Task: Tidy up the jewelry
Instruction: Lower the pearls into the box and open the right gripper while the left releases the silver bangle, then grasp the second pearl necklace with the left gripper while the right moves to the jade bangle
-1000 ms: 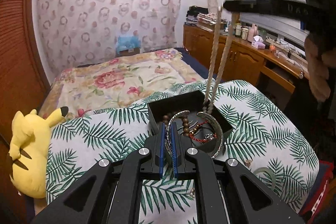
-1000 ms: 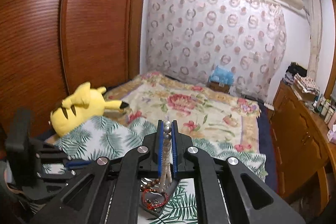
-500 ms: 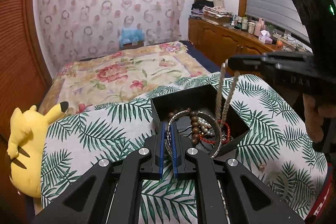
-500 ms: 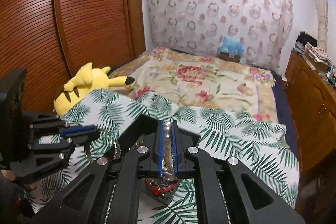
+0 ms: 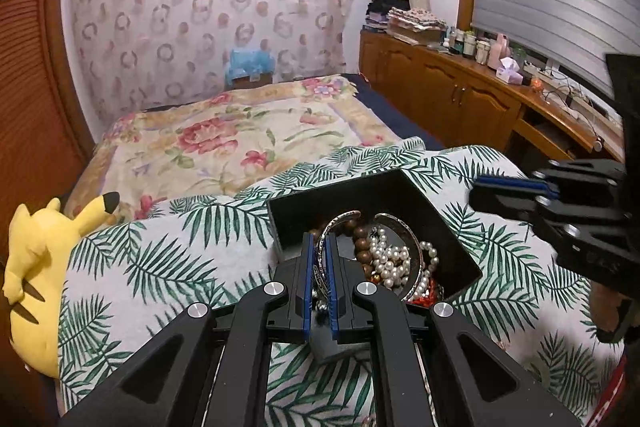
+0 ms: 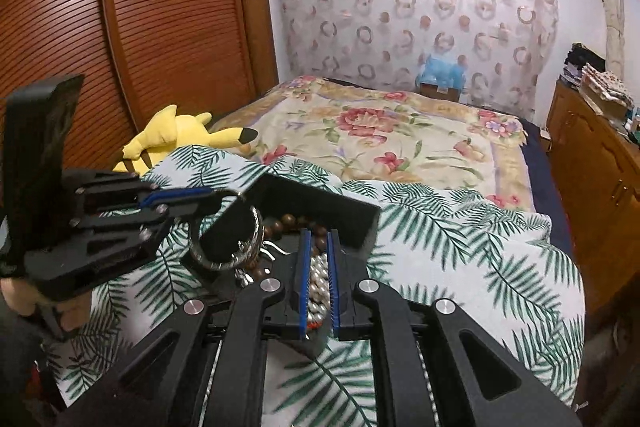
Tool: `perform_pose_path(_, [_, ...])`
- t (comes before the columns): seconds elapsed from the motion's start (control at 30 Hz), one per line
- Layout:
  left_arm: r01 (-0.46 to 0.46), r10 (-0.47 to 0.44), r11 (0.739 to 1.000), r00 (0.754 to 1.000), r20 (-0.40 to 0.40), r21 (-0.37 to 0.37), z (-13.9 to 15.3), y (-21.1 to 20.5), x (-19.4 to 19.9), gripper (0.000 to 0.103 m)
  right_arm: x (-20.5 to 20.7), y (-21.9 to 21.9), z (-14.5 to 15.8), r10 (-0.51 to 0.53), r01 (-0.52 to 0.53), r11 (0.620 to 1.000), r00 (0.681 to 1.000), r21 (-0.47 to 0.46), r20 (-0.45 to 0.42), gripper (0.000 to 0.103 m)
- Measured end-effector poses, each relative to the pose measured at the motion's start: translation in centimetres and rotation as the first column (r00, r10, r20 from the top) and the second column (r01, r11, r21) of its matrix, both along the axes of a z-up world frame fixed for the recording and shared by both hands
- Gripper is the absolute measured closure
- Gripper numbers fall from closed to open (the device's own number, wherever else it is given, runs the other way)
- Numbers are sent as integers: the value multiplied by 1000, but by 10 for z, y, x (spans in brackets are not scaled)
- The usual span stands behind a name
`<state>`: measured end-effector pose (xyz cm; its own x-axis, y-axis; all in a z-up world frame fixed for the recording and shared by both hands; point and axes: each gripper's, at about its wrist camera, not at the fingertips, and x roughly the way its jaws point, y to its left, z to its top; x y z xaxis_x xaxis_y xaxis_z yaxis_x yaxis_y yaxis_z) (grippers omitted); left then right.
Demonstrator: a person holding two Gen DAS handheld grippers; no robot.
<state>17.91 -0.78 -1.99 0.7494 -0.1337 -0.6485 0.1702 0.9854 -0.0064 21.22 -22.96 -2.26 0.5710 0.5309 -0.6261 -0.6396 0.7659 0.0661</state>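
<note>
Black open box (image 5: 352,193) is seen on the palm-leaf cloth (image 5: 168,259), filled with pearls (image 5: 386,259), brown beads (image 5: 362,247) and red cord. A silver bangle (image 5: 320,255) is pinched in the left gripper (image 5: 319,247) at the box's near left edge. Pearls are clamped in the right gripper (image 6: 318,267) over the box (image 6: 320,203).

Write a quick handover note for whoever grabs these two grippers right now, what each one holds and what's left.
Left gripper: shut on the silver bangle, at the black box rim.
Right gripper: shut on the pearl strand, most of it piled in the box.
Box sits on the palm-leaf cover; wooden beads and a red piece already inside.
Left: release both pieces into the box.
</note>
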Motion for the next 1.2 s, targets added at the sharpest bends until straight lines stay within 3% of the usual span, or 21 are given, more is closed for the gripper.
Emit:
perform_pose_path(0.47, [-5,8,999,999,-53,54,-20,-19,37,96,-36,-32,-26,10,-10,1000,1000,-27,-12,93])
perform_pose_path(0.73, [7,-5,998,999,-38,58,-13,-23,19,90,-53,-51,-37,-8,7,1000,999,-13,-31,93])
perform_pose_path(0.8, [22,-20,998,1000,-23,62,-8,-24,6,79,-58,-56,-38,-10,10,1000,999,-8,-31,93])
perform_pose_path(0.93, [43,-43,997,999,8,66,-1,-25,-19,70,-73,-62,-41,-10,10,1000,999,-2,-36,93])
perform_pose_path(1.03, [55,-55,998,998,12,39,-2,-22,-39,58,-88,-65,-46,-7,8,1000,999,6,-44,73])
perform_pose_path(1.2, [55,-55,998,998,-4,14,-15,-15,-67,50,-114,-67,-56,-5,5,1000,998,-5,-63,69])
